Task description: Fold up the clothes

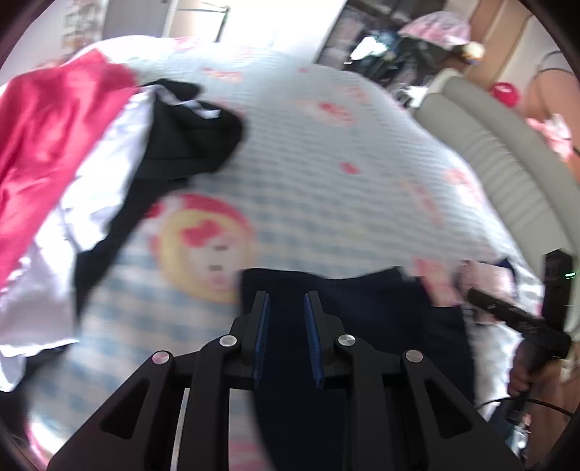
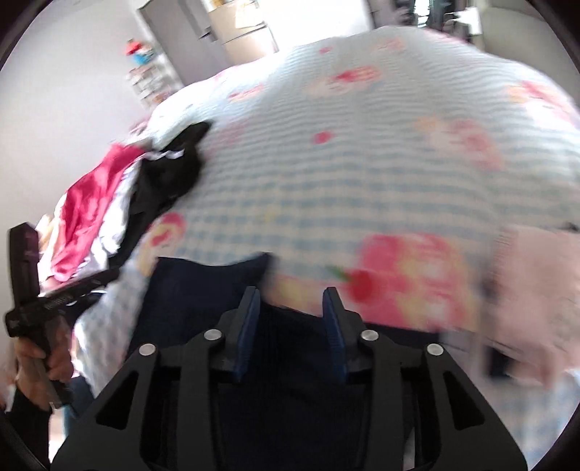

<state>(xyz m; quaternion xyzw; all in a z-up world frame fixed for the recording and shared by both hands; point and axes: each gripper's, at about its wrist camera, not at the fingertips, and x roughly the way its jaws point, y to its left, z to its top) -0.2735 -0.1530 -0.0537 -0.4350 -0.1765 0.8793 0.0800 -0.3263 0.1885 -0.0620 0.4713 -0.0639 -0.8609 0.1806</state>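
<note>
Navy garment (image 1: 362,308) beneath the parted left gripper (image 1: 286,295)

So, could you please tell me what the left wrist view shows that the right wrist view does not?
Only the left wrist view shows the grey padded headboard along the bed's right side and the cluttered dark shelves beyond it. Only the right wrist view shows the grey cabinet by the far wall and the pink cloth at the right edge. Both show the checked bedcover, the navy garment under the tools, and the pile of red, white and black clothes.
</note>
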